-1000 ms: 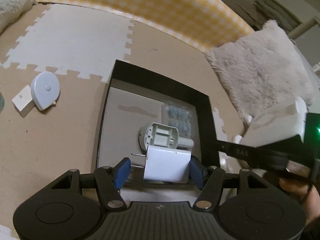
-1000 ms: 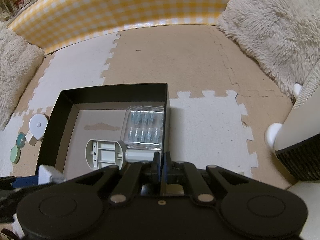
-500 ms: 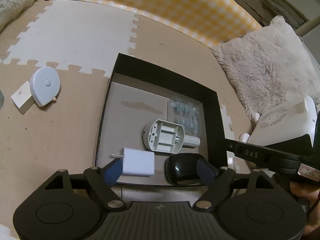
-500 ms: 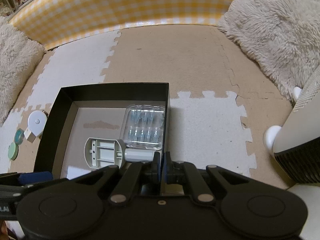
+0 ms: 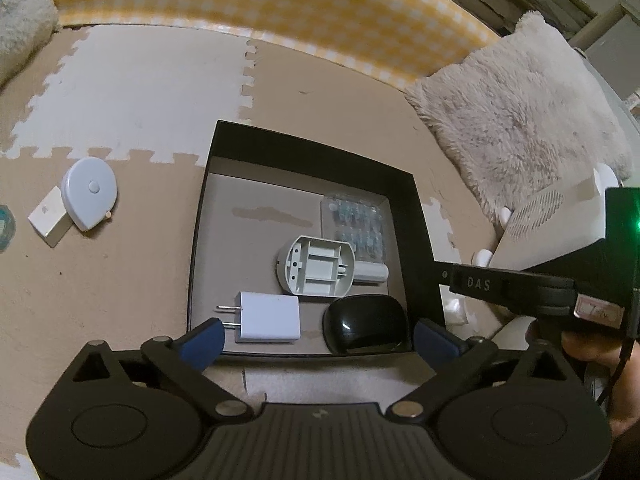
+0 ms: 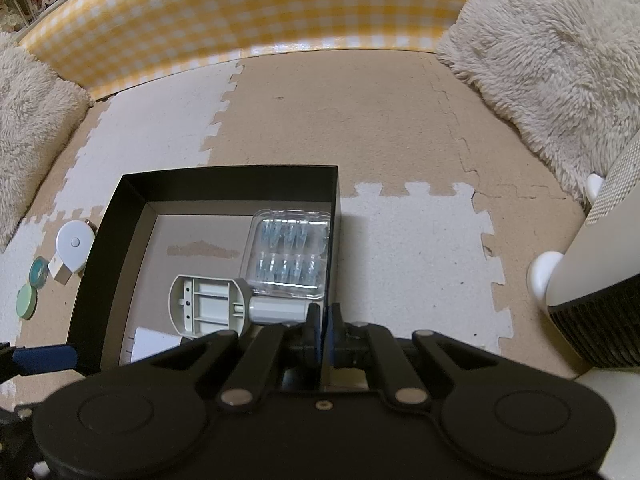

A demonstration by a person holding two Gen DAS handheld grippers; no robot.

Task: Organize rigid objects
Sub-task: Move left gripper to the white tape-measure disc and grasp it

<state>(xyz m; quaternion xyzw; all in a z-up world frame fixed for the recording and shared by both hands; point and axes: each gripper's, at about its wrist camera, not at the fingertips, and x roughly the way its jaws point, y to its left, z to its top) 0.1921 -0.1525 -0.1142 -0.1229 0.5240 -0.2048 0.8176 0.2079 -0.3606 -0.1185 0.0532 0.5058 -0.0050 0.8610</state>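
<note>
A black open box [image 5: 416,224] [image 6: 224,172] sits on the foam floor mat. Inside lie a white plug charger [image 5: 267,317], a black mouse-like object [image 5: 366,328], a grey plastic holder [image 5: 316,266] [image 6: 208,306] and a clear blister pack [image 5: 354,226] [image 6: 290,254]. My left gripper [image 5: 316,342] is open and empty, above the box's near edge, with the charger just beyond its left finger. My right gripper [image 6: 322,330] is shut on the box's right wall near its front corner.
Left of the box lie a round white tape measure [image 5: 90,193] [image 6: 74,244], a small white block [image 5: 47,222] and two green discs [image 6: 28,292]. A fluffy cushion [image 5: 520,112] and a white appliance [image 6: 600,264] stand at the right. A yellow checked barrier [image 6: 240,12] runs behind.
My left gripper opened and let go of the white charger, which now lies on the box floor. The gripper drew back a little. My right gripper stayed shut on the box wall.
</note>
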